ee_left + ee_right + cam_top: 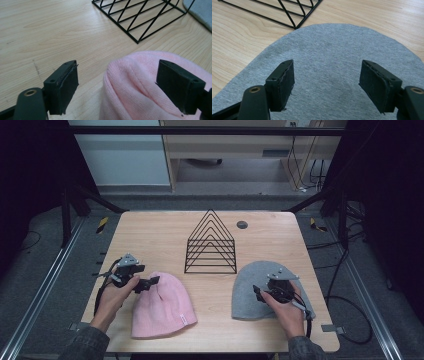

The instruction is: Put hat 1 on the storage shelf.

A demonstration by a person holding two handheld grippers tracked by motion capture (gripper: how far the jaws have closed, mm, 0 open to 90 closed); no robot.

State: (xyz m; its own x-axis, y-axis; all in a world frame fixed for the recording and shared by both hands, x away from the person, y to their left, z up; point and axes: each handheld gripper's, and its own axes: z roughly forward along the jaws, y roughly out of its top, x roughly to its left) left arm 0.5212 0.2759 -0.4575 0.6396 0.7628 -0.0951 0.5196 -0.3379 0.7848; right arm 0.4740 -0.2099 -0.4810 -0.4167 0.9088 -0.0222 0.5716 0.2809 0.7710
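A pink knit beanie (162, 305) lies flat at the table's front left. Its rounded crown (140, 82) reaches up between the jaws of my left gripper (117, 66), which stand wide apart without pressing on it. In the high view the left gripper (150, 283) sits at the beanie's upper left edge and is open. A grey beanie (250, 285) lies flat at the front right. My right gripper (258, 292) hovers over it, and its open jaws (328, 66) frame the grey fabric (329, 50) with nothing pinched.
A black wire rack (211, 245) with triangular dividers stands at the middle of the wooden table (150, 235), between and behind the two hats. A small round grommet (242, 224) sits behind it. Cables lie on the floor to the right.
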